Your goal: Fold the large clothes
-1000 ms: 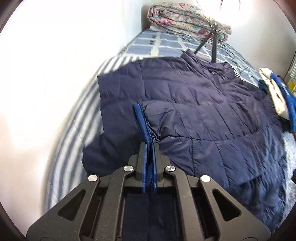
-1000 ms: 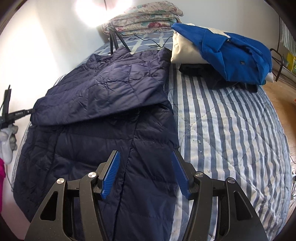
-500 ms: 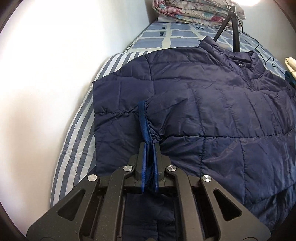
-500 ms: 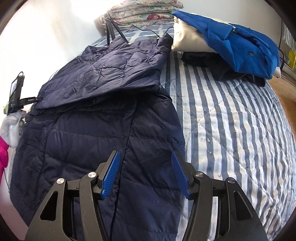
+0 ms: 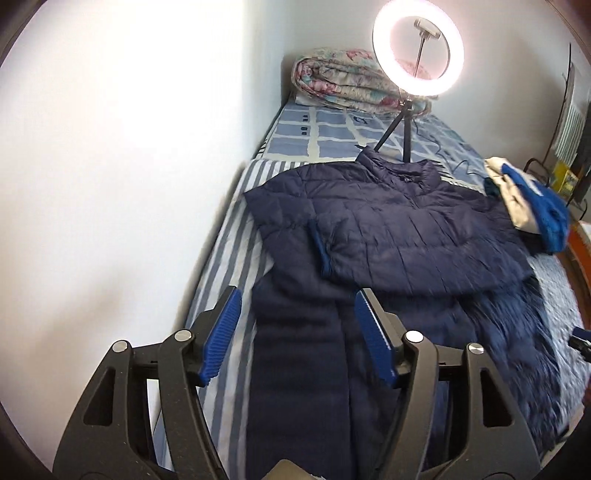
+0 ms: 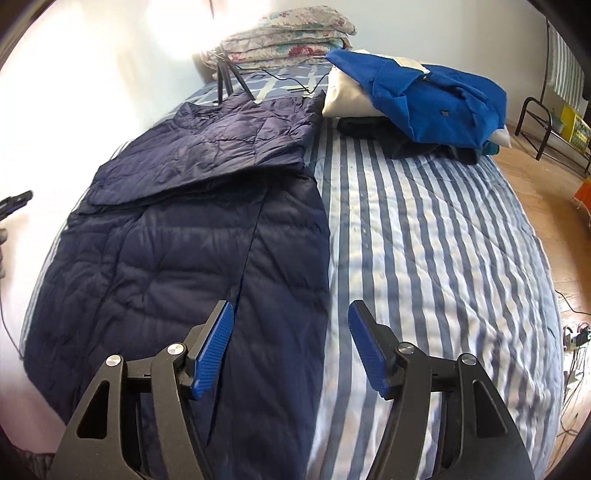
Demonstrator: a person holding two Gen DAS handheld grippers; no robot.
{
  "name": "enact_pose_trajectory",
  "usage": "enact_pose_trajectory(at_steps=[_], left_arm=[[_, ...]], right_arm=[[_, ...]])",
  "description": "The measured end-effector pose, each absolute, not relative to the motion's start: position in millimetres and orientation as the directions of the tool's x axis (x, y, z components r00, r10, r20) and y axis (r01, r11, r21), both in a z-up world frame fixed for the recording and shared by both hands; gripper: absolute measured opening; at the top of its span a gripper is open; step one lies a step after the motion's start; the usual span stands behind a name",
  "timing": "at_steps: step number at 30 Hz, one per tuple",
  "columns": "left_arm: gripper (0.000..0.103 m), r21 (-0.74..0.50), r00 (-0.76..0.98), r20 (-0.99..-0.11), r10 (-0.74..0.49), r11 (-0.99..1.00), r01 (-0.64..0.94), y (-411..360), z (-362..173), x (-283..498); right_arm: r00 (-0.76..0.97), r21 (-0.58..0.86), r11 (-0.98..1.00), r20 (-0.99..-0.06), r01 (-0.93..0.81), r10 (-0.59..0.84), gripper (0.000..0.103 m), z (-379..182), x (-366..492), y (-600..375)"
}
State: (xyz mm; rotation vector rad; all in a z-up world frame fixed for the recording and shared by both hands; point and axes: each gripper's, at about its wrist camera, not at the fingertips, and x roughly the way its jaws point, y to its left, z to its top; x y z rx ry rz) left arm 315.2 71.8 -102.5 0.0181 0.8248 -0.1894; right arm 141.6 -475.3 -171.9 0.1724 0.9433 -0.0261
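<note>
Both tongs, left [image 5: 295, 314] and right [image 6: 291, 332], gape empty above the seemingly sleeve-folded navy jacket [image 6: 177, 236]

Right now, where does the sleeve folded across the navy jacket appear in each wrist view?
Left wrist: folded sleeve crosses the centre, cuff toward the wall side, above the open left gripper.
Right wrist: folded sleeve lies upper left, beyond the open right gripper.
Shared landmark: floral quilt at the bed's head.
</note>
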Motion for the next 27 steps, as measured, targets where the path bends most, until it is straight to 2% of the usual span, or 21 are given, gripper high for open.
enact_pose_trajectory(at_steps=[4,9,14,21,24,27], left_arm=[[0.074,-0.072,0.663,-0.734,-0.149,0.987,0.143,105,-103,259],[0.075,-0.097,0.603,-0.788,-0.125,0.992,0.08,143,-131,205],[0.075,-0.143,0.52,-0.841,-0.151,0.988,0.055,159,-170,166],[0.074,-0.289,0.399,-0.871,-0.288,0.956,0.057,162,-216,145],[0.066,-0.335,0.363,-0.87,-0.334,0.94,0.061,159,-225,143],[0.05,-0.328,0.321,-0.884,-0.34,0.94,0.092,151,-231,142]], right_arm=[[0.597,0.096,0.992,-0.802,0.078,0.03,0.076,-165,118,-466],[0.571,0.074,0.997,-0.82,0.029,0.044,0.077,-167,96,-456],[0.514,0.093,0.996,-0.854,0.009,0.076,0.077,-186,69,-451],[0.422,0.193,0.979,-0.895,0.073,0.145,0.077,-222,40,-461],[0.413,0.236,0.97,-0.89,0.061,0.19,0.077,-228,32,-460],[0.395,0.285,0.958,-0.884,0.034,0.249,0.077,-235,26,-456]])
